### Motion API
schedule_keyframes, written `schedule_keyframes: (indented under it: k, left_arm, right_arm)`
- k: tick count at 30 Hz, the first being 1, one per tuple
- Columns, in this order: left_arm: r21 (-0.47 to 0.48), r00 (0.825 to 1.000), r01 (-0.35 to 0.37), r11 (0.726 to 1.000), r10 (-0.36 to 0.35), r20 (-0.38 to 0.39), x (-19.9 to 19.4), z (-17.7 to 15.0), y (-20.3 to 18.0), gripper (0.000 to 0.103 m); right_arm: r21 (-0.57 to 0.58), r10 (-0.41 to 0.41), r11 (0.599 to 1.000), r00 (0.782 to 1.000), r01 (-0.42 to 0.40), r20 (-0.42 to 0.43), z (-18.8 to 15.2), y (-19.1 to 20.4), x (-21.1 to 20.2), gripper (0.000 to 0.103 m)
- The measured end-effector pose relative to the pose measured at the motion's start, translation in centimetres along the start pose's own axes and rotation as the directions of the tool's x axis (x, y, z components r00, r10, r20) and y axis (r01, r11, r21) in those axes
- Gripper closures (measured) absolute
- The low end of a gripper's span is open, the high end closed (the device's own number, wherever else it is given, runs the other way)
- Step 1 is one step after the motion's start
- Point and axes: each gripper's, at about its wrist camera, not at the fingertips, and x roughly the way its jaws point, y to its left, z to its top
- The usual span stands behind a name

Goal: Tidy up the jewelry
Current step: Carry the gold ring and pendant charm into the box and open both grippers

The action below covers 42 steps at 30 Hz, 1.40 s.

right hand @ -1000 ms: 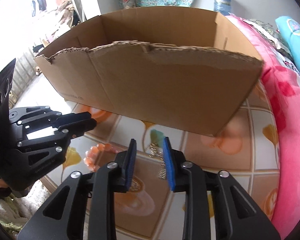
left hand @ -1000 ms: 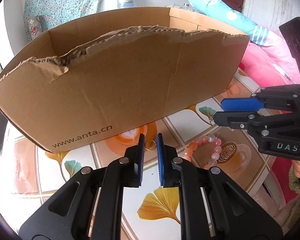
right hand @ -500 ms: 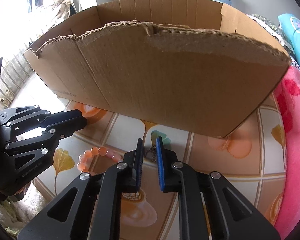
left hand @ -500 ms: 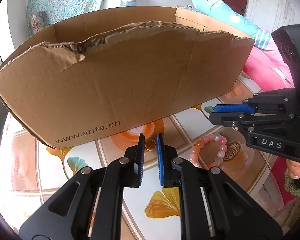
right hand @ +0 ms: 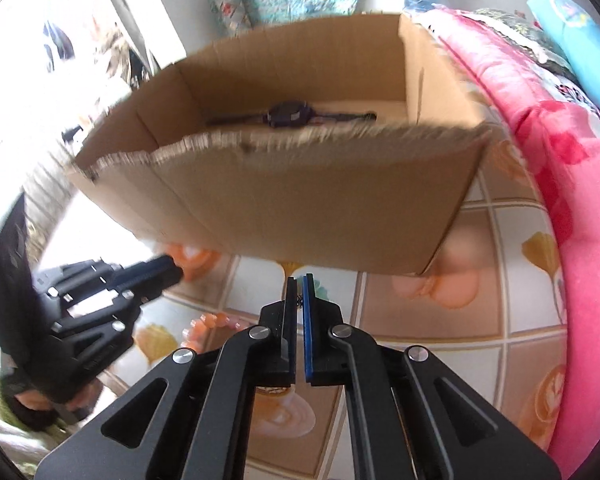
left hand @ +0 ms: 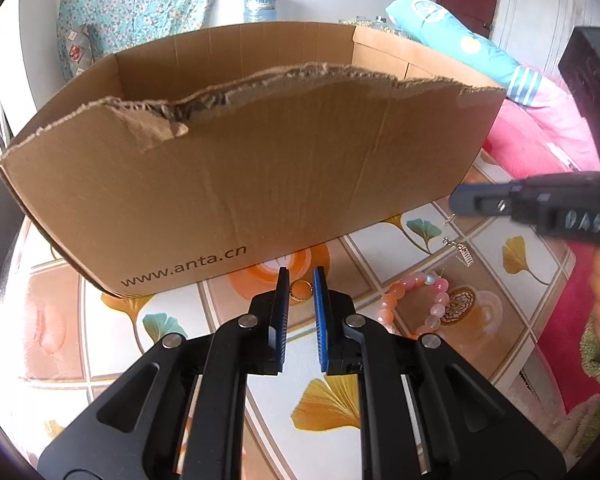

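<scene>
A torn cardboard box (left hand: 260, 184) stands on the patterned table. My left gripper (left hand: 300, 280) is open a little, its tips on either side of a gold ring (left hand: 301, 290) lying by the box's front. A pink bead bracelet (left hand: 416, 300) lies to its right. My right gripper (right hand: 299, 286) is shut on a thin silver earring (right hand: 300, 300) and holds it lifted; in the left wrist view the earring (left hand: 460, 250) dangles below that gripper (left hand: 460, 202). A dark wristwatch (right hand: 288, 114) lies inside the box (right hand: 300, 200).
A pink quilt (right hand: 540, 120) and a blue pillow (left hand: 460, 44) border the table on the right. The bracelet also shows in the right wrist view (right hand: 212, 322), beside the left gripper (right hand: 168, 274).
My right gripper closed on the earring and lifted it off the table, rising so the box's inside shows. My left gripper stayed around the ring.
</scene>
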Motion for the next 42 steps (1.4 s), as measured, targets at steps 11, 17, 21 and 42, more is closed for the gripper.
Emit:
schedule_keyframes:
  k: [11, 17, 21, 42]
  left_arm:
    - [0.009, 0.997, 0.012, 1.000, -0.012, 0.072, -4.1, 0.2, -0.7, 0.092]
    - [0.019, 0.983, 0.092, 0.996, -0.094, 0.159, -8.5, 2.7, -0.9, 0.092]
    - [0.039, 0.965, 0.148, 0.988, -0.153, 0.215, -10.5, 5.7, -0.5, 0.092]
    - [-0.173, 0.932, 0.261, 0.950, -0.295, -0.209, 6.6, 14.5, 2.7, 0.092]
  right_arm:
    - [0.012, 0.062, 0.998, 0.993, -0.064, 0.103, 0.5, 0.6, -4.1, 0.100]
    - [-0.008, 0.113, 0.994, 0.980, -0.113, 0.162, 2.2, 1.1, -6.7, 0.100]
    - [-0.049, 0.131, 0.991, 0.967, -0.123, 0.221, 4.6, 1.9, -8.5, 0.100]
    - [-0.015, 0.065, 0.998, 0.998, -0.065, -0.027, 13.0, -2.8, 1.6, 0.100]
